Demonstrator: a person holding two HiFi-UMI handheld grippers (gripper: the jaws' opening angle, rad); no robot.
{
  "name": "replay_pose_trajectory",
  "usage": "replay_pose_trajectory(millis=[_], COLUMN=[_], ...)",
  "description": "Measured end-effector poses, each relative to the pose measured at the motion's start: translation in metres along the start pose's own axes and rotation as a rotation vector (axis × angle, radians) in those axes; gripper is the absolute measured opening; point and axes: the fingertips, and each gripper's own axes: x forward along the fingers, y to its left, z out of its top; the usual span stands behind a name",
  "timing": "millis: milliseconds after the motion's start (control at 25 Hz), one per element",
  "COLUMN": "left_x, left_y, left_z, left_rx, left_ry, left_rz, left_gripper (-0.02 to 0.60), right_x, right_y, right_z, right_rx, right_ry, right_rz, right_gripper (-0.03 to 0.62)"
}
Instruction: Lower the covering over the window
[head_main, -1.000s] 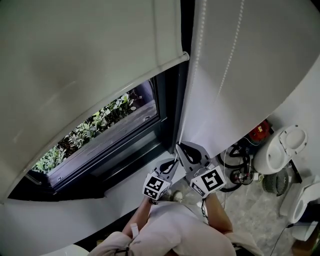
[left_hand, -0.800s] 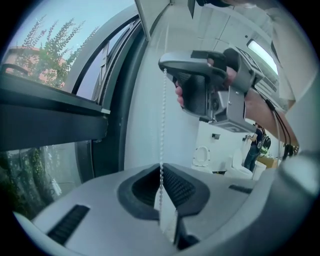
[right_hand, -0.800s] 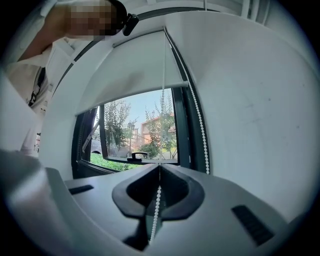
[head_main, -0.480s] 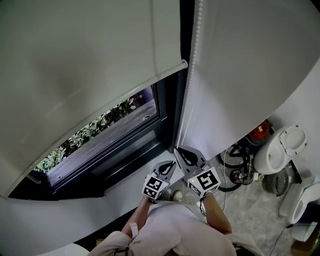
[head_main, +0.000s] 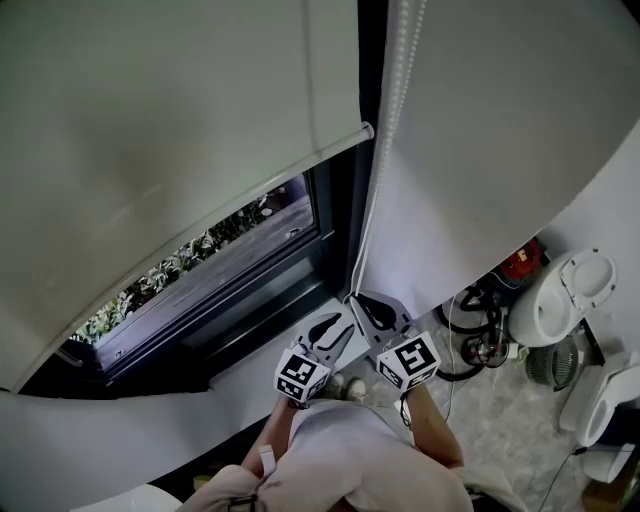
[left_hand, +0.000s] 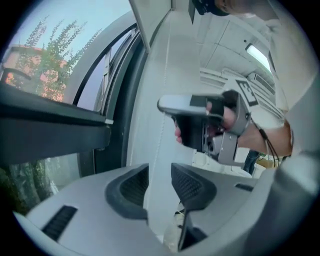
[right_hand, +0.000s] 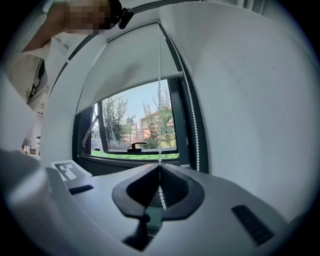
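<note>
One chain (right_hand: 160, 100) beside the frame (head_main: 335, 220): right gripper (right_hand: 160, 166) clamped on it, left gripper (left_hand: 160, 167) just opened around it.

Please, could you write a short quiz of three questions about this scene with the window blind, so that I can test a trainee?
1. True or false: the roller blind already covers the whole window.
2. Which hand-held gripper is closed on the bead chain? A) left B) right C) both
3. Fill in: through the window one sees green ____.

Key
1. False: the lower part of the window is uncovered.
2. B. The right hand-held gripper pinches the bead chain. The left hand-held gripper has just been opening its jaws, and the chain seems to hang unpressed in the gap.
3. plants
</note>
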Motion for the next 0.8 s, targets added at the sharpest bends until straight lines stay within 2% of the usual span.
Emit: replay_pose_trajectory(millis=[240,600,800], left_x=[-0.021,-0.040,-0.037], left_y=[-0.004,-0.011,-0.018], left_z=[0.075,0.172,0.216], left_rx=[0.079,0.154,0.197], left_ry=[-0.102,-0.251,-0.287], left_rz=[0.005,-0.007,-0.043], left_gripper=[0.132,0.132,0.130], right_x=[-0.002,-0.003,-0.004], right_y=[0.001,0.004,0.006], right_z=[0.000,0.001,0.000], right_rx=[0.014,0.019,0.018], right_ry=[-0.009,-0.011,-0.004], right_rz=[0.005,0.006,0.003], right_gripper=[-0.004,-0.003,-0.003])
